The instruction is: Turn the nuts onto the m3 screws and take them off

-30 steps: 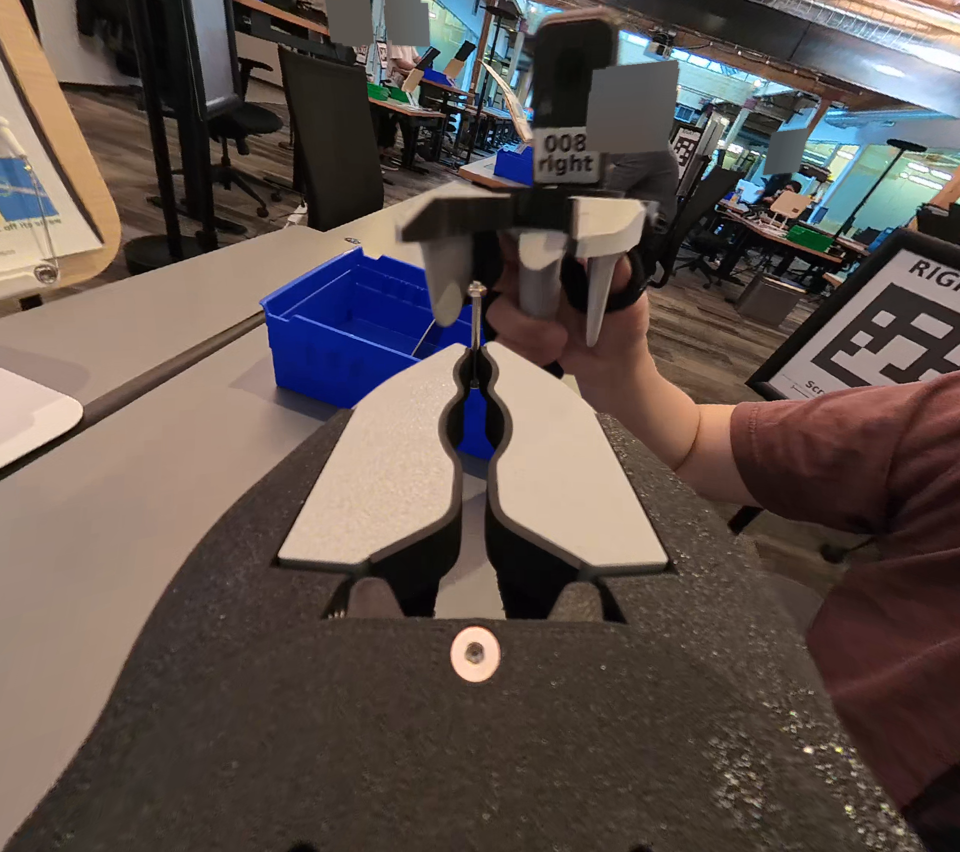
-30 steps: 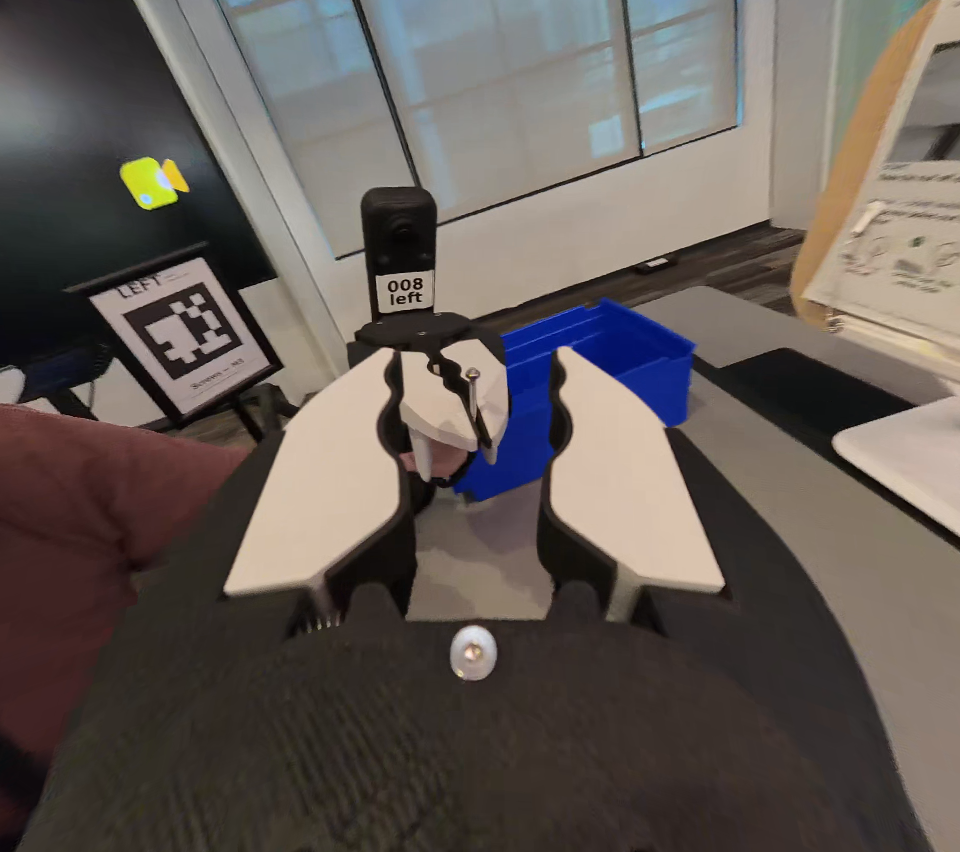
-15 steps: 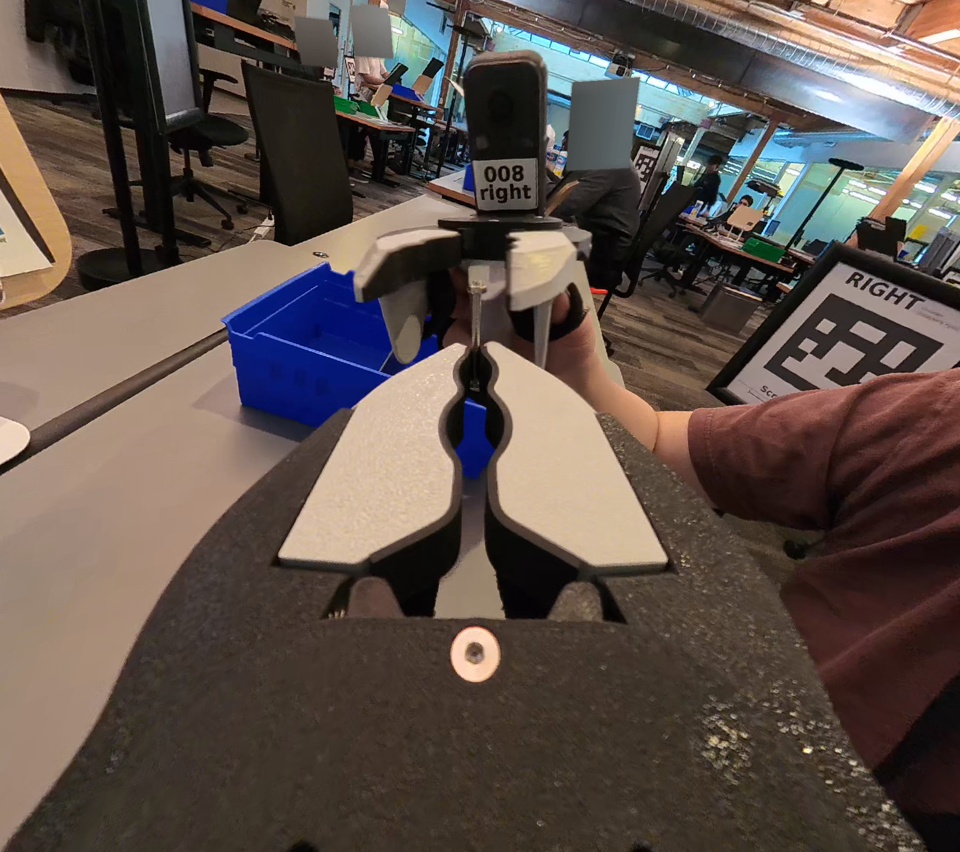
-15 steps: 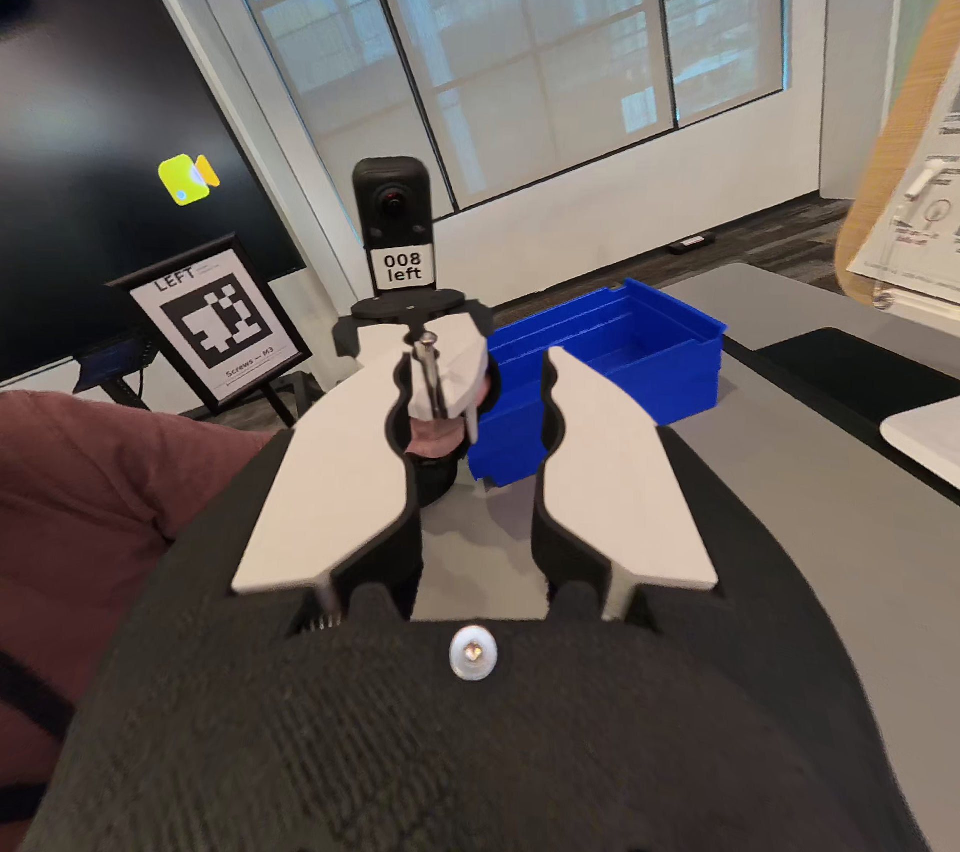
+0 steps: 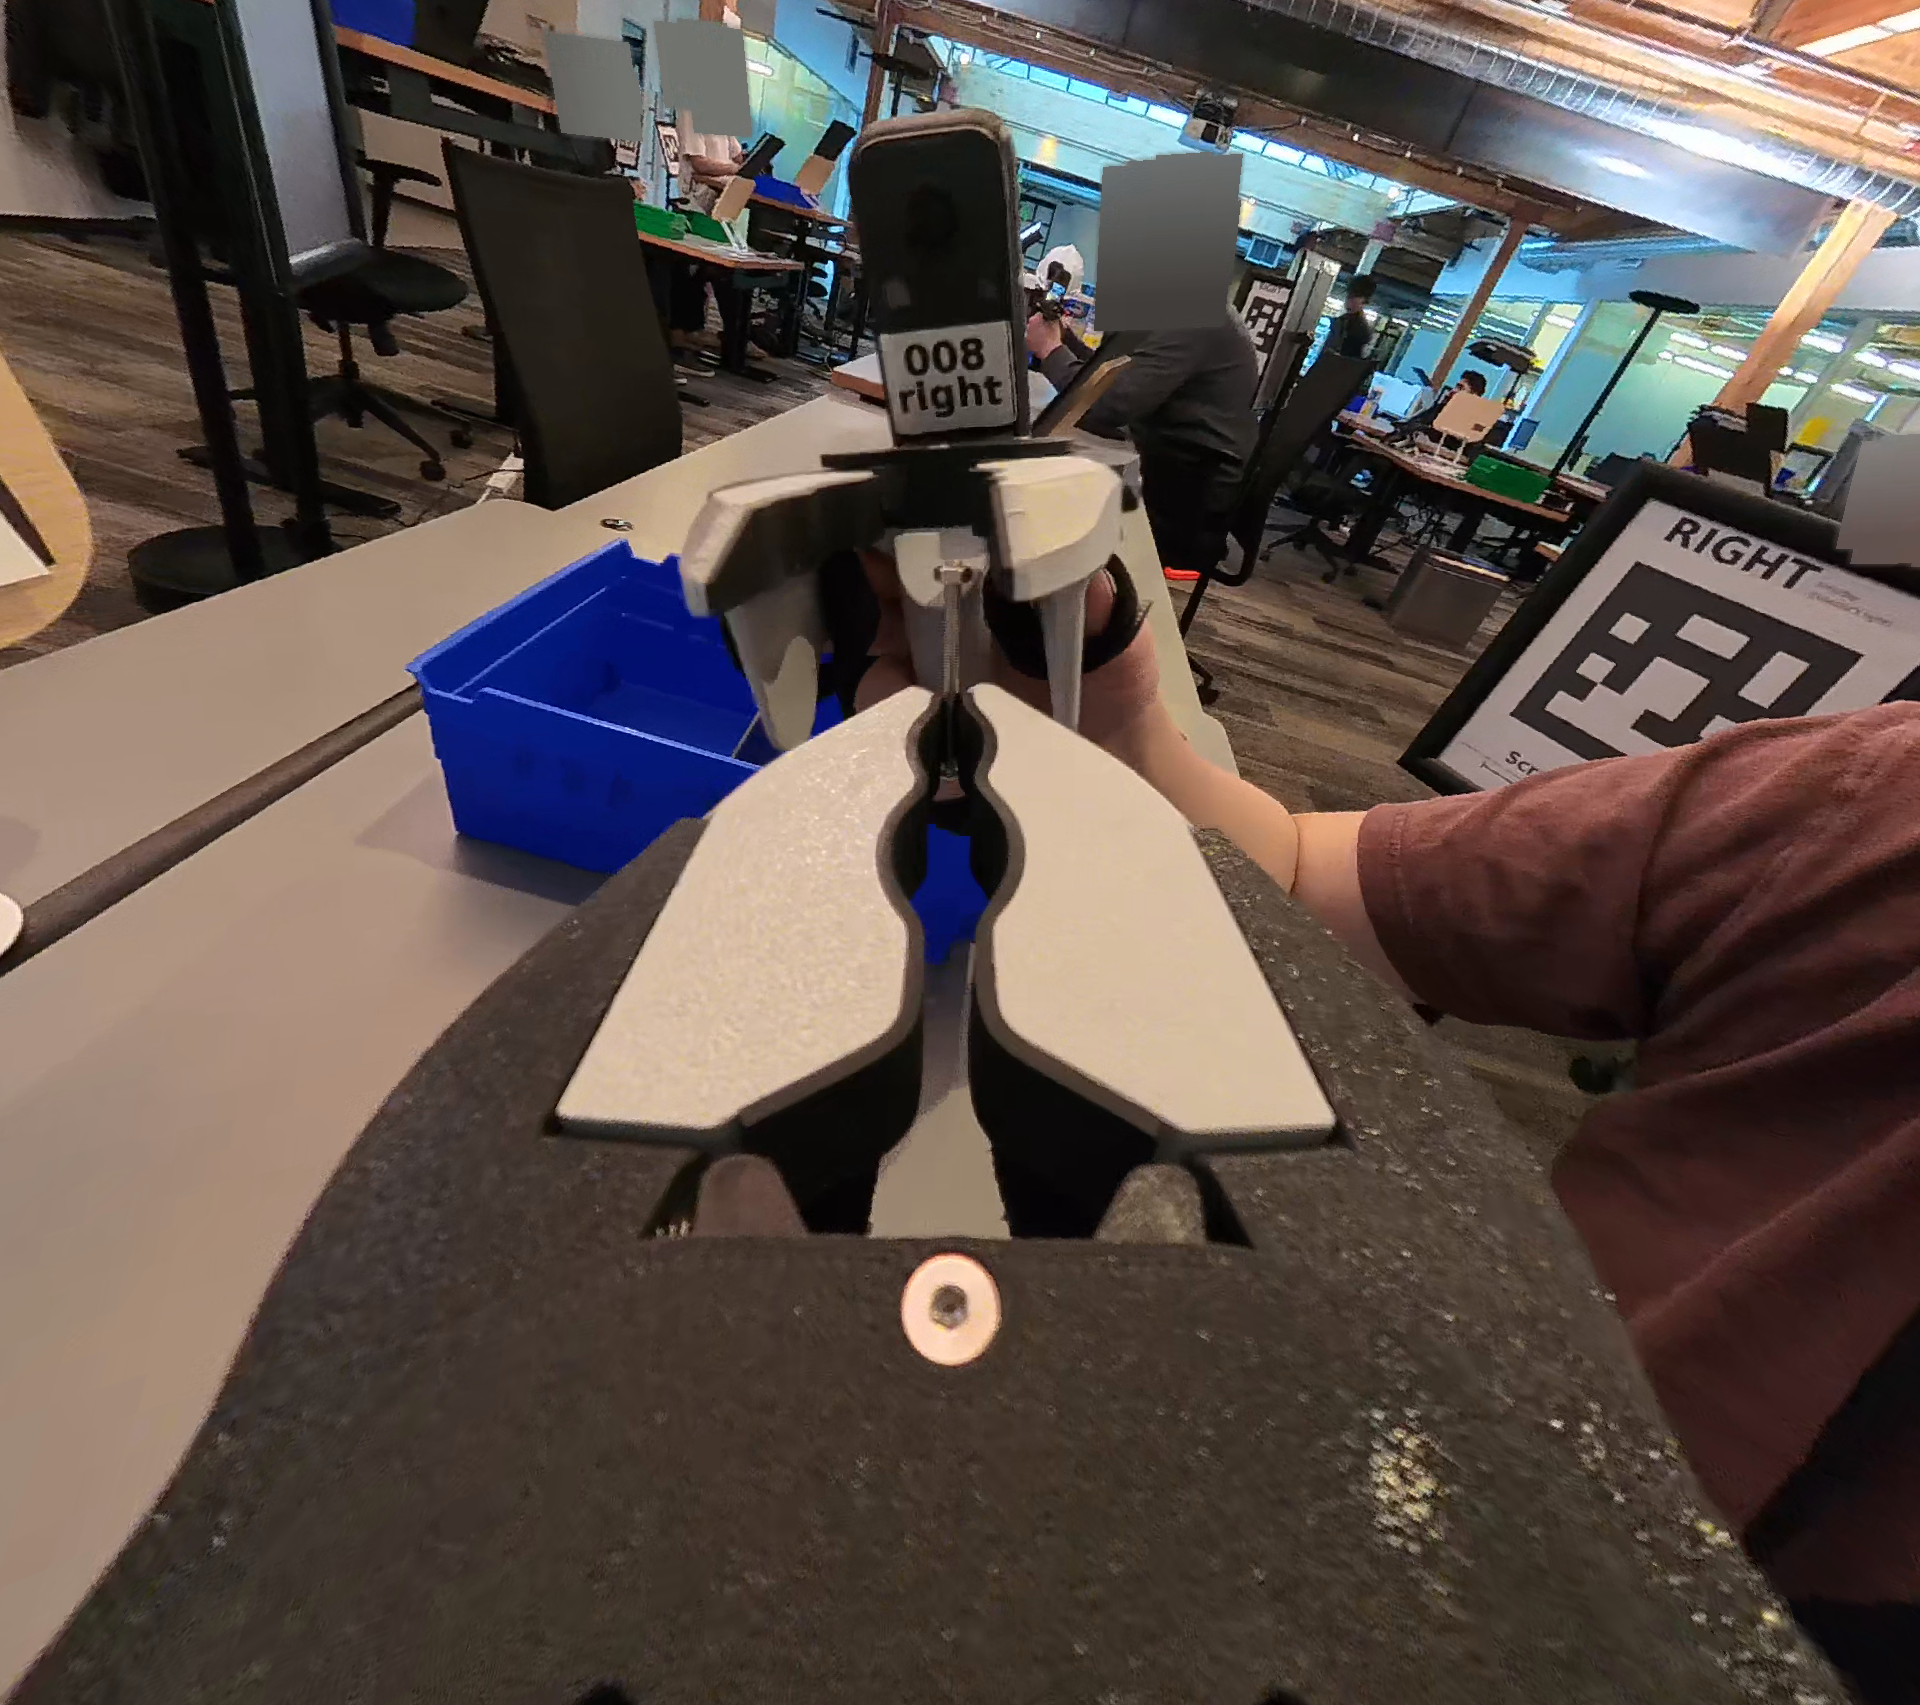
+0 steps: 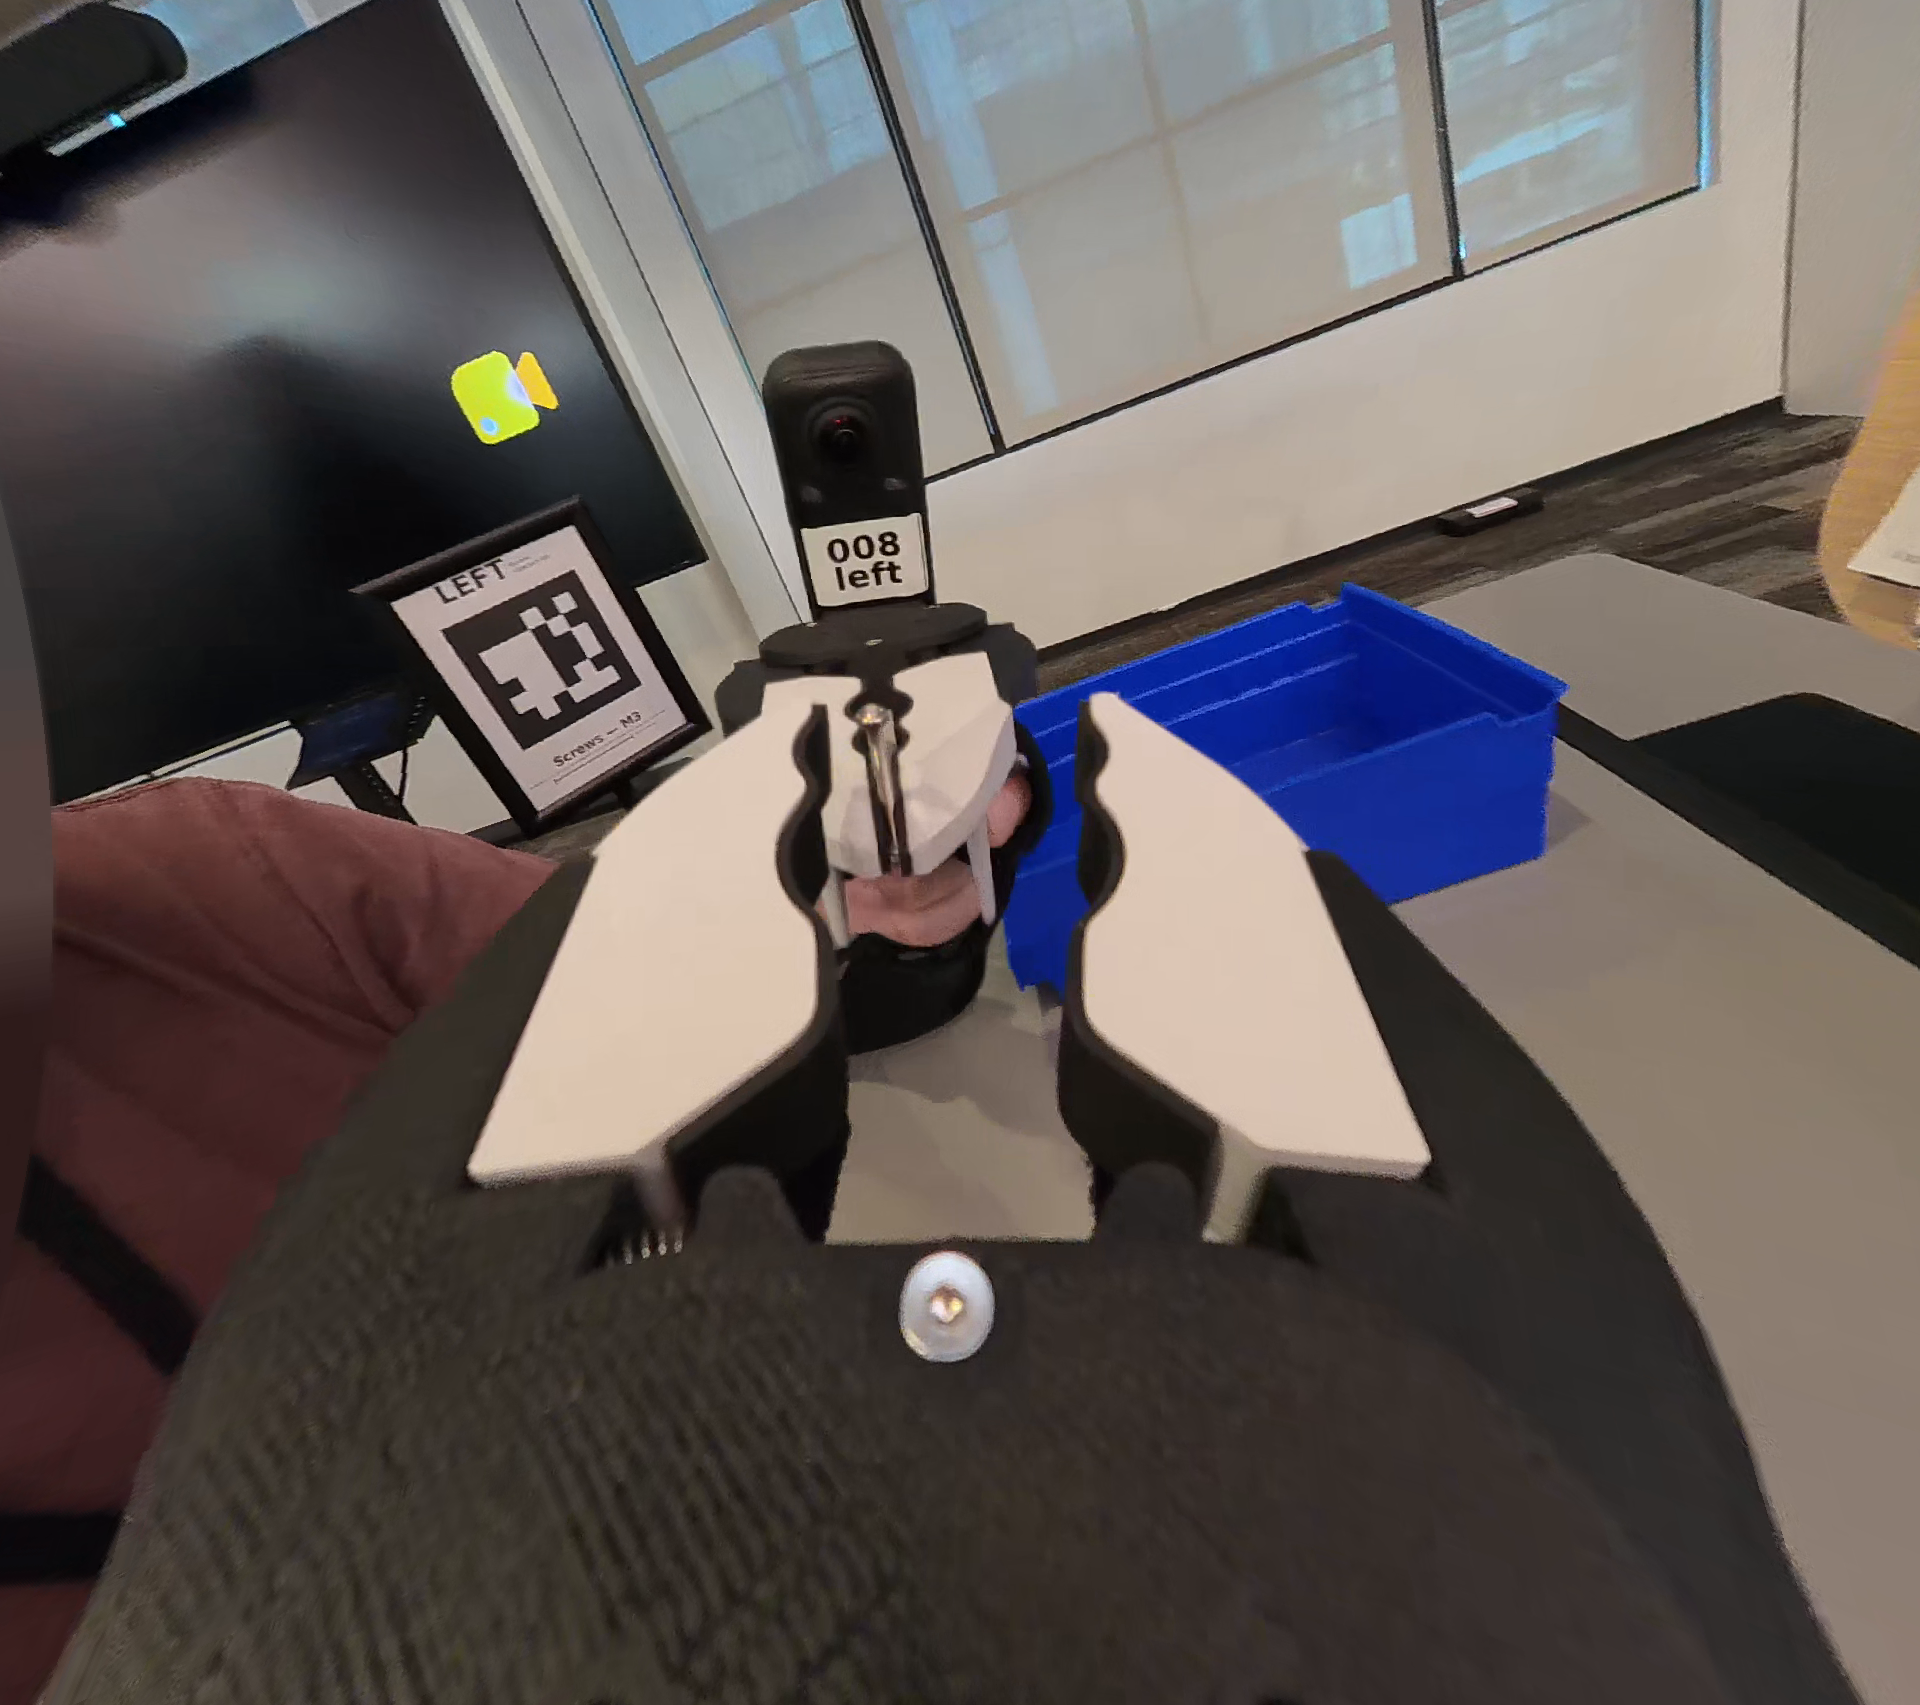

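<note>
On the left of the left wrist view, a grey bench (image 5: 208, 980) carries a blue bin (image 5: 582, 751), standing just behind and to the left of the fingertips. In the middle, the left hand-held gripper (image 5: 951, 720) is pressed together on the lower end of a thin metal screw (image 5: 951, 637), which stands nearly upright out of the tips with its head on top. Directly behind it the right hand-held gripper (image 5: 920, 606) faces this camera with its fingers spread, a black camera block mounted above it. To the right, a bare forearm and a maroon sleeve (image 5: 1662, 980) reach in from the edge, with a framed marker sign (image 5: 1704, 658) behind.

In the right wrist view, the maroon sleeve (image 6: 229, 928) fills the left side. The right hand-held gripper (image 6: 951, 720) stands open in the centre, holding nothing; between its fingers shows the left hand-held gripper (image 6: 894, 782), clamped on the screw (image 6: 883, 772). The blue bin (image 6: 1330, 751) sits to the right on the bench (image 6: 1610, 1084).
</note>
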